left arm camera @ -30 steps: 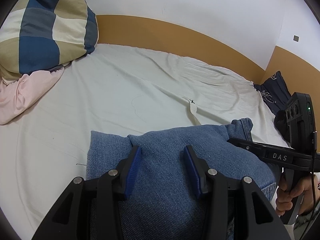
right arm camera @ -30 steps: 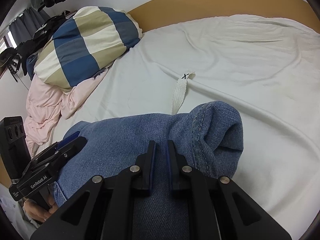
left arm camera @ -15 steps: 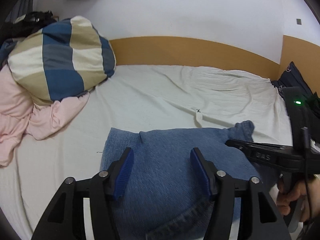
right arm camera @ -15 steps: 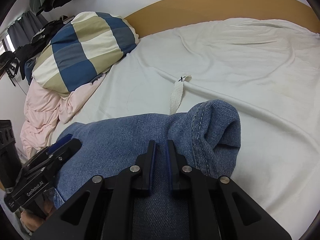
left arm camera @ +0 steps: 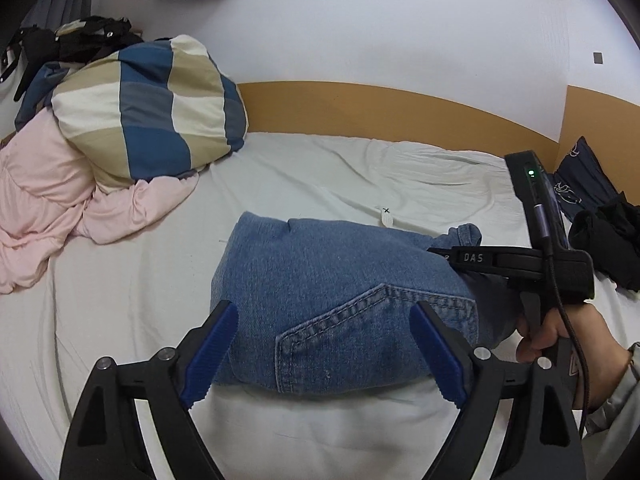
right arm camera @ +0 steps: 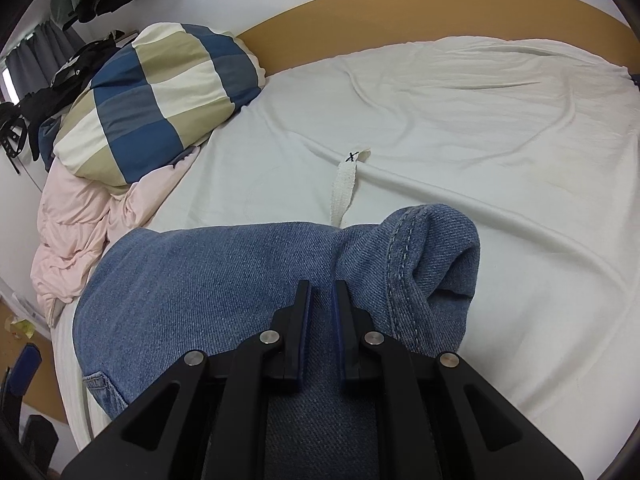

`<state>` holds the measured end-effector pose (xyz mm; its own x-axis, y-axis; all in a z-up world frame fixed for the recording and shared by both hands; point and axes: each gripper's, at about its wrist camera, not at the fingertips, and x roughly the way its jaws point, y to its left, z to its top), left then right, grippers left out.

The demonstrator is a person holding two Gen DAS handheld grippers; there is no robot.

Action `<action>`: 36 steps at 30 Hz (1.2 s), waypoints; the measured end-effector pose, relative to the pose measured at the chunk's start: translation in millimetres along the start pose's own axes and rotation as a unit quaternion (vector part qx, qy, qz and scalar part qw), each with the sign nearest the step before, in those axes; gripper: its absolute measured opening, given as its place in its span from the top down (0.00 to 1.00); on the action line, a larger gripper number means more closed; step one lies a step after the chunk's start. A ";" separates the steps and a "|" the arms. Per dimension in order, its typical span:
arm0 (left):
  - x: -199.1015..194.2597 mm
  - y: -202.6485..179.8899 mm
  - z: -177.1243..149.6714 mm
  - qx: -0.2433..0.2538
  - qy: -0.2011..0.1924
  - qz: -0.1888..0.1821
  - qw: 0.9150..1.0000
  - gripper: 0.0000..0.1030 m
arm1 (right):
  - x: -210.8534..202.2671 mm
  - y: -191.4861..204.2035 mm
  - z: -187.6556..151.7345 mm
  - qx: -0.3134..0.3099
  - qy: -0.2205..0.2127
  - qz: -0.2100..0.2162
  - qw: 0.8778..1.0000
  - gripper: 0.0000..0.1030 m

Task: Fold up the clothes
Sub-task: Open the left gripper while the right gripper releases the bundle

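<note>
Folded blue jeans (left arm camera: 340,288) lie as a compact bundle on the white bed sheet (left arm camera: 132,304), near the bed's front edge, with the long axis of the bundle running left to right across both views. The left gripper (left arm camera: 324,356) hangs above the near edge of the bundle, its blue-padded fingers (left arm camera: 210,354) spread wide and holding nothing; a stitched back pocket (left arm camera: 360,332) shows directly between them. The right gripper (right arm camera: 321,312) sits at the right end of the bundle, its fingers pressed almost together on a ridge of denim, so it pinches the jeans; just to its right a hemmed edge (right arm camera: 432,264) curls up off the sheet. In the left wrist view the right gripper (left arm camera: 472,258) enters from the right, the person's hand (left arm camera: 568,340) wrapped around its handle. Judged from this layout, the right gripper is the one in contact, while the left is nearer the pocket end and free to take hold. A white strap (right arm camera: 346,184) lies on the sheet just beyond the jeans. Well apart to the left lie a checked pillow (left arm camera: 152,108) on a pink quilt (left arm camera: 48,192); dark clothes (left arm camera: 600,216) sit far right. Nothing stands between the grippers and the jeans. Whether further folds remain cannot be told.
</note>
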<state>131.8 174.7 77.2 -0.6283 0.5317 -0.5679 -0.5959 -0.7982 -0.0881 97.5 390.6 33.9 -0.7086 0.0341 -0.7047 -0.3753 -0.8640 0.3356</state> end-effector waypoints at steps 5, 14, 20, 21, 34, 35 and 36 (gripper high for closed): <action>17.8 18.9 -3.0 -0.032 0.037 -0.012 0.999 0.14 | -1.7 -1.5 -3.4 -0.006 -0.017 0.006 1.000 0.92; 14.6 42.9 -10.1 -0.045 0.044 -0.019 0.998 0.03 | -15.3 -9.5 -25.2 0.004 -0.114 0.035 0.993 0.92; 8.1 40.1 -11.3 -0.055 0.046 -0.014 0.997 0.03 | -36.8 0.6 -17.8 -0.004 -0.104 0.030 0.994 0.84; 7.8 38.5 -11.1 -0.052 0.050 -0.016 0.997 0.03 | -52.5 2.0 -20.4 -0.007 -0.120 0.038 0.992 0.73; -4.3 36.7 -36.1 -0.035 0.075 -0.015 0.996 0.03 | -95.0 -53.1 -110.4 0.043 -0.071 -0.033 0.996 0.10; -2.6 38.1 -35.3 -0.043 0.079 -0.021 0.996 0.03 | -93.0 -54.2 -111.6 0.047 -0.067 -0.040 0.996 0.10; -0.6 40.4 -34.7 -0.057 0.085 -0.030 0.994 0.03 | -91.1 -55.4 -112.8 0.051 -0.063 -0.047 0.996 0.11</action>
<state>125.5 132.4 45.6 -0.4943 0.5322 -0.6874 -0.5639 -0.7981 -0.2124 250.2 378.8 9.0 -0.7344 0.1808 -0.6542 -0.4979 -0.7985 0.3383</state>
